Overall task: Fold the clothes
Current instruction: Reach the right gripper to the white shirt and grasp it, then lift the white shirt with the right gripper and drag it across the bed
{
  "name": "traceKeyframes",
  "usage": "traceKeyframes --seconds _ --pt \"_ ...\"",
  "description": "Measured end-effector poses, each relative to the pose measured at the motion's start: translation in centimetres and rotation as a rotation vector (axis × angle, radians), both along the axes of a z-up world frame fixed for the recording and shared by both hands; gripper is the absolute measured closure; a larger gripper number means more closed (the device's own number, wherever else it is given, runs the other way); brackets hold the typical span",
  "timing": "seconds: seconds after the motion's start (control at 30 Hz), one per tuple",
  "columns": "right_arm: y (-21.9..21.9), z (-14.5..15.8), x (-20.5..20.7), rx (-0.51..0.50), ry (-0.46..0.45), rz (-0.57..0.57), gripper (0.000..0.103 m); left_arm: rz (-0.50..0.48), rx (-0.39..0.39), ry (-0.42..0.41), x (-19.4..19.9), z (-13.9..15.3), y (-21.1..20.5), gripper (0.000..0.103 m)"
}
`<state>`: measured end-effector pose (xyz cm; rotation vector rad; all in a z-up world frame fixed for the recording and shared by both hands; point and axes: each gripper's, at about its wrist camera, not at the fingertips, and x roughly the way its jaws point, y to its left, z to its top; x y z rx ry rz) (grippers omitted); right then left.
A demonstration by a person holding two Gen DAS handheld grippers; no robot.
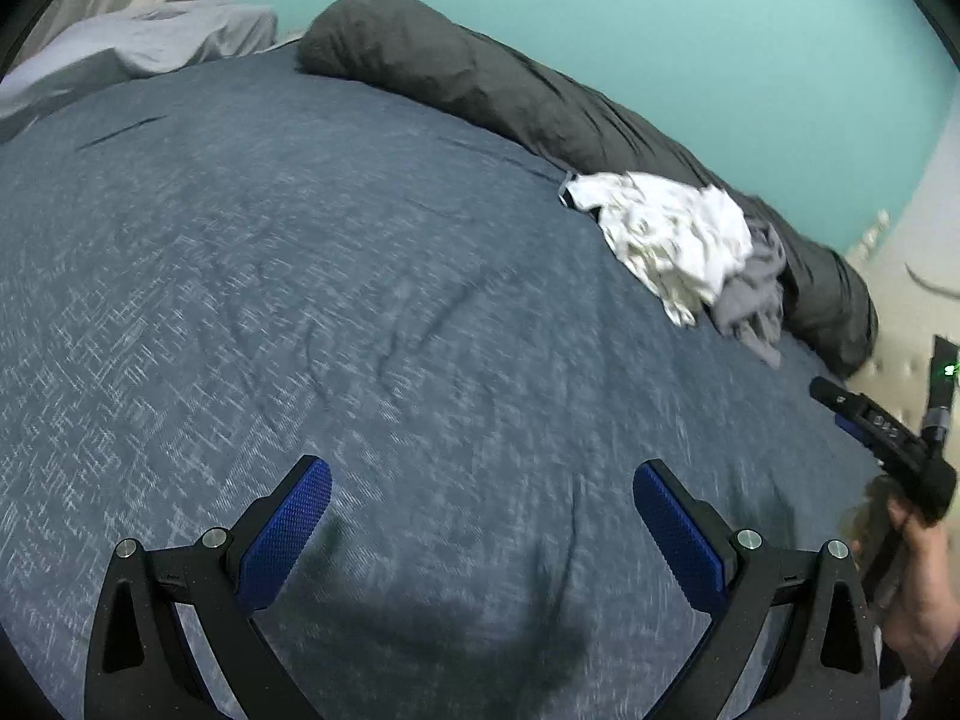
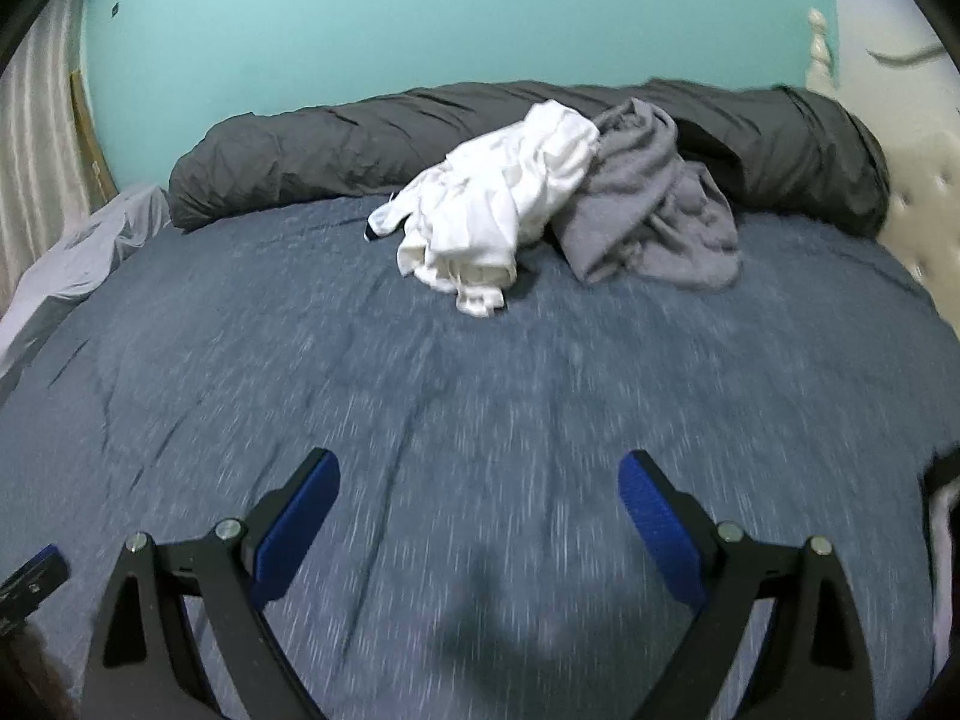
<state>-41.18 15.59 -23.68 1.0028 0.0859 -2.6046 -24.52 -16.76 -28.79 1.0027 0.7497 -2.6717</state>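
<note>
Two crumpled garments lie on a bed covered in a blue heathered bedspread (image 2: 480,372), at its far side against a long roll of dark grey duvet (image 2: 336,144) that runs along a teal wall (image 2: 420,12). The white garment (image 2: 498,210) is a bunched heap whose longer line runs from its high end near the duvet down toward the camera. The grey garment (image 2: 654,204) touches it on the right, partly tucked under the white one where they meet; it too slumps from the duvet toward the viewer. Neither shows a clear sleeve or collar, so the kind of clothing cannot be told.

Both tools hang over bare bedspread, well apart from the clothes. The left tool (image 1: 483,513) has its two blue-padded fingers spread wide, holding nothing. The right tool (image 2: 480,501) is likewise wide open and empty — in the left view it appears only partly, at the right edge (image 1: 876,426), with a hand cut off below it.

The bedspread is motion-blurred. A pale grey sheet (image 1: 138,48) lies at the far left corner.
</note>
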Motion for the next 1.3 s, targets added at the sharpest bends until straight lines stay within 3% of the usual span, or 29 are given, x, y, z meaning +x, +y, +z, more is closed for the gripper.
traceKeyframes --seconds 0.4,0.73,0.83,0.87,0.9,1.0,1.07,1.3 --pt "-5.5 -1.6 -13.8 -0.017 -0.03 -0.01 0.008 0.024 -0.005 0.038 0.0 -0.4 -2.3 0.0" --pt "-8.0 -3.7 -21.0 -0.035 -0.055 -0.051 0.009 0.003 -0.022 0.046 0.6 -1.5 -3.0 0.0" --pt "-8.2 -4.3 -22.7 -0.045 -0.062 -0.066 0.024 -0.001 -0.02 0.036 0.5 -2.1 -3.5 0.0" --pt "-8.3 -4.6 -23.1 -0.051 -0.074 -0.066 0.037 -0.003 -0.017 0.035 0.4 -2.2 -3.6 0.0" --pt "-8.4 -5.0 -23.4 -0.052 -0.085 -0.061 0.059 -0.006 -0.015 0.035 0.3 -2.3 -3.8 0.0" --pt "-8.8 -5.2 -23.5 -0.036 -0.079 -0.041 0.089 -0.016 -0.033 0.033 0.2 -2.3 -3.9 0.0" --pt "-8.9 -4.6 -22.9 -0.025 -0.044 -0.031 0.095 -0.021 -0.031 0.032 0.1 -2.4 -4.0 0.0" --pt "-7.6 -0.2 -18.7 -0.002 0.061 0.018 0.097 -0.058 -0.04 0.059 0.1 -1.2 -2.8 0.0"
